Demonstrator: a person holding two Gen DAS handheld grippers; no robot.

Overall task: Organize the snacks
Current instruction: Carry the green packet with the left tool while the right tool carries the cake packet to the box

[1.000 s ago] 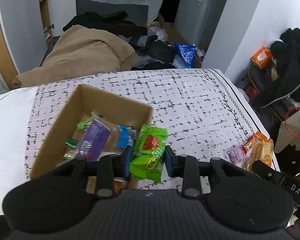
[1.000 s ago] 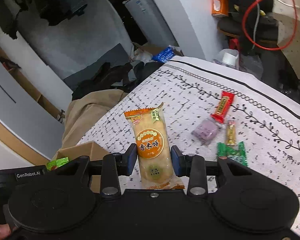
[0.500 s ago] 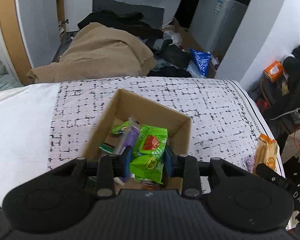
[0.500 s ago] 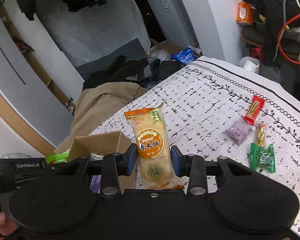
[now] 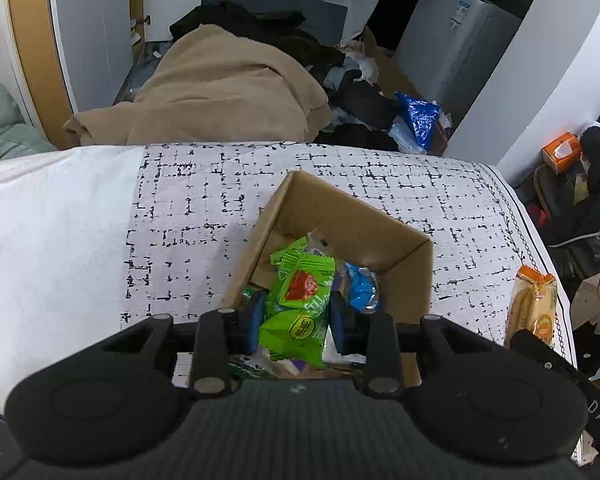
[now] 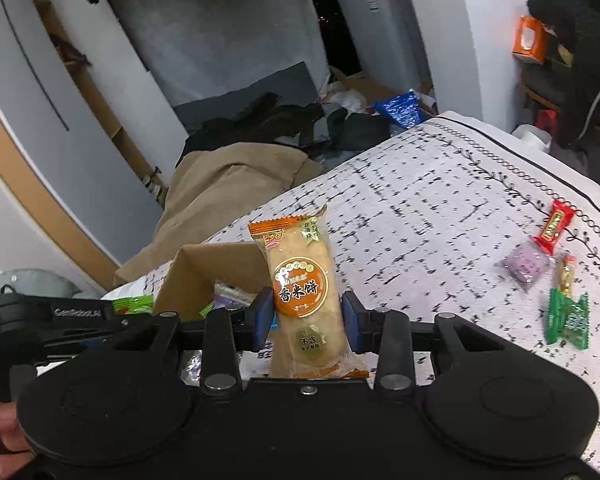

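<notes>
left wrist view: we see the left gripper (image 5: 296,316) with its blue-padded jaws closed onto a bright green snack packet with a red emblem (image 5: 300,304), held upright directly above the open brown cardboard box (image 5: 340,216). the box rests on the white cloth with black broken-grid print (image 5: 188,216) and already contains several wrappers, including a blue foil one (image 5: 362,288). at the right edge, the orange-and-cream rice cracker packet (image 5: 534,306) appears beside the box, above the cloth.

right wrist view: we see the right gripper (image 6: 306,314) with its jaws clamped on both sides of that rice cracker packet (image 6: 304,292), held upright, orange sealed end up. the cardboard box (image 6: 196,276) lies behind and left of it. this view alone shows loose snacks lying on the cloth (image 6: 420,208) to the right: a red wrapped candy (image 6: 554,226), a pale purple packet (image 6: 526,266), a small gold-wrapped candy (image 6: 566,276) and a dark green packet (image 6: 566,316), close together. part of a hand (image 6: 0,424) shows at the lower left.
</notes>
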